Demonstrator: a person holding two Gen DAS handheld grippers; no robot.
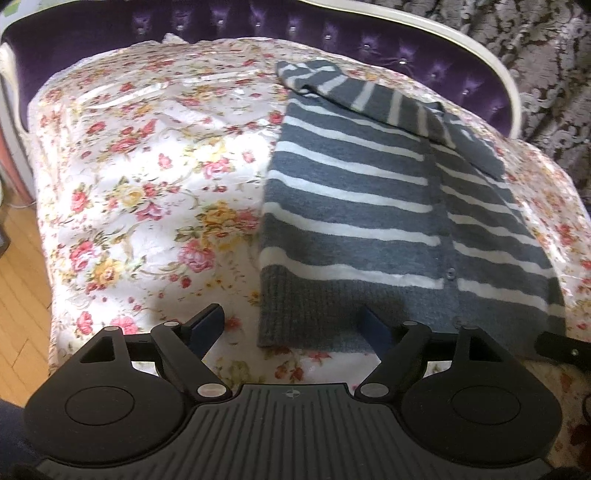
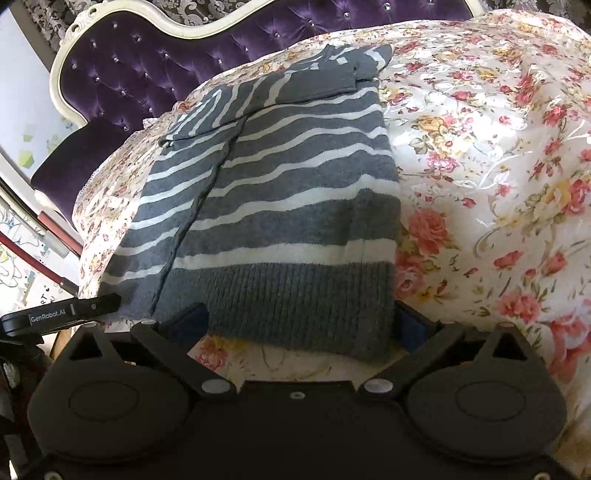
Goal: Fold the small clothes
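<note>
A small grey cardigan with white stripes (image 1: 354, 206) lies flat on the floral bedspread, buttoned, with its sleeves folded across the top. It also shows in the right wrist view (image 2: 273, 192). My left gripper (image 1: 291, 328) is open and empty at the hem's left corner, its right finger over the ribbed hem. My right gripper (image 2: 306, 325) is open wide at the ribbed hem (image 2: 295, 295), one finger at each side of the hem's right part; the hem edge hangs between the jaws.
The floral bedspread (image 1: 147, 177) covers a bed with a purple tufted headboard (image 1: 258, 26). Wooden floor (image 1: 18, 295) lies to the left. The left gripper's body (image 2: 59, 314) shows at the left of the right wrist view.
</note>
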